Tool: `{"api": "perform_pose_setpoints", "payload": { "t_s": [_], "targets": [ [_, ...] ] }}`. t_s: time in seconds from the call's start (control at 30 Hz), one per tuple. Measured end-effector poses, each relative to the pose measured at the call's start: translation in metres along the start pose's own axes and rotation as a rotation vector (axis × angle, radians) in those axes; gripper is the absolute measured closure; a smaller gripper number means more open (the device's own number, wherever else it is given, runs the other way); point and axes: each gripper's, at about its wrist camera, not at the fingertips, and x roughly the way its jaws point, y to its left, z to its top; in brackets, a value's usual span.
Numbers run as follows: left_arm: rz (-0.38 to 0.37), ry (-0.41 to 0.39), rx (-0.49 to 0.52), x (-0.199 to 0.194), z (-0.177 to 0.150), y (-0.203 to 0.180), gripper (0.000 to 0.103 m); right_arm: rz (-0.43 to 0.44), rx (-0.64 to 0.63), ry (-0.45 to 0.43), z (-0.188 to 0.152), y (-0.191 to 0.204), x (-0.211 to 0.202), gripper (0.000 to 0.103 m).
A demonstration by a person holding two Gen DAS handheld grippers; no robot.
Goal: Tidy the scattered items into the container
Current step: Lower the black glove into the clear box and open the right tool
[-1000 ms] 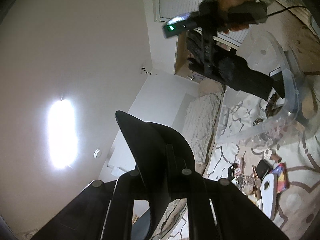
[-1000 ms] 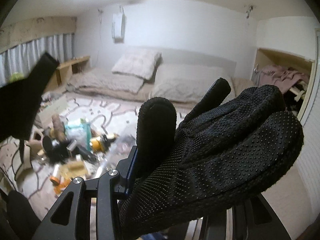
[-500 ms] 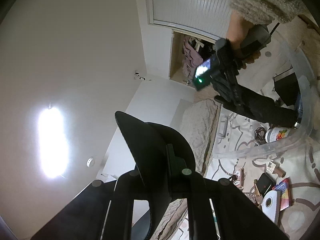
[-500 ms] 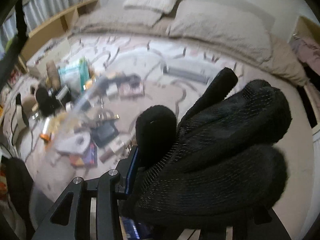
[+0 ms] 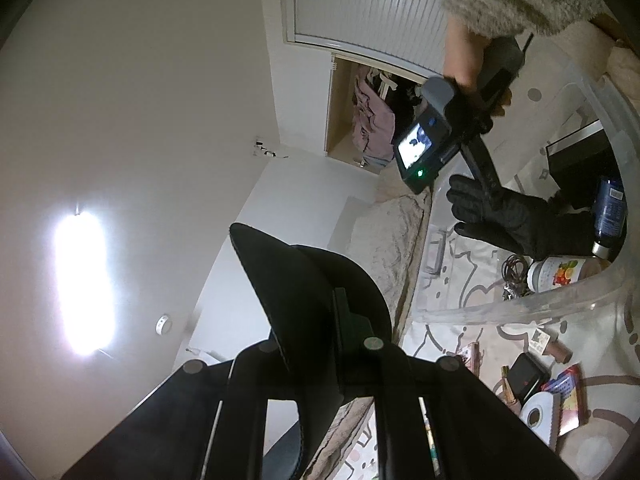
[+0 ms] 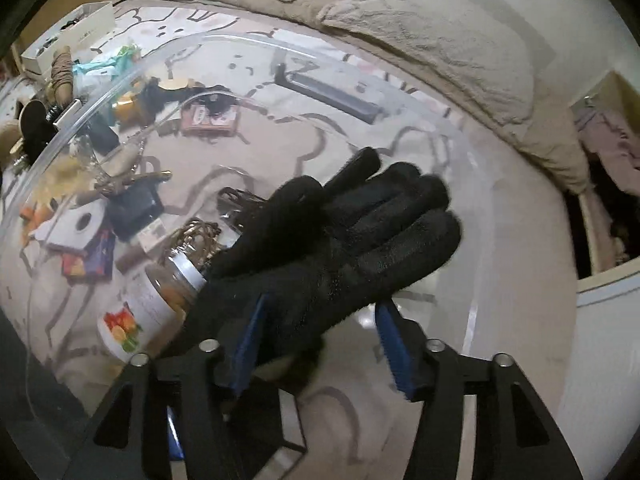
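My right gripper is open over the clear plastic container. A black glove has left its blue pads and is dropping into the container, blurred, above a jar with a fruit label. In the left wrist view the glove hangs below the right gripper, inside the container's rim. My left gripper is shut on a flat black item, raised and pointing at the ceiling.
Scattered items lie on the patterned rug beside the container: a tape roll, a black case, a coloured booklet, a card box. A mattress runs along the far side. An open closet stands behind.
The right gripper swung down over the container and opened. The glove it held has slipped out of the jaws. The left gripper stayed raised and shut on the black item.
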Motion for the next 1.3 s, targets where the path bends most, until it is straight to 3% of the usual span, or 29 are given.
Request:
{"api": "perform_pose_setpoints", "payload": {
  "t_s": [0.17,0.37,0.47,0.6,0.73,0.87,1.07,1.2,1.3],
  "targets": [
    [-0.007,-0.018,-0.008,-0.001,0.005,-0.006,0.091,0.018,-0.033,-0.053,0.000,0.002,-0.020,0.045],
    [-0.009,-0.019,-0.013,-0.004,0.007,-0.007,0.091,0.077,-0.116,-0.059,0.012,0.022,-0.013,0.045],
    [-0.009,-0.019,-0.017,-0.004,0.008,-0.006,0.091,0.026,-0.161,-0.002,0.024,0.036,0.015,0.045],
    [-0.006,-0.017,-0.019,-0.005,0.006,-0.007,0.091,-0.024,-0.166,0.140,0.034,0.042,0.070,0.045],
    [-0.001,-0.007,-0.022,-0.004,0.000,-0.005,0.091,-0.009,-0.107,0.279,0.030,0.034,0.109,0.045],
    [-0.001,0.002,-0.027,-0.002,-0.003,-0.006,0.091,0.029,-0.063,0.357,0.019,0.028,0.130,0.045],
    [-0.015,0.006,-0.027,-0.002,-0.005,-0.010,0.091,0.060,-0.132,0.458,0.004,0.046,0.144,0.045],
    [-0.021,0.007,-0.039,-0.002,-0.004,-0.009,0.091,0.059,-0.122,0.453,-0.001,0.045,0.140,0.045],
    [-0.028,0.004,-0.047,0.000,-0.001,-0.009,0.091,0.044,-0.109,0.389,0.001,0.042,0.114,0.045]
  ]
}}
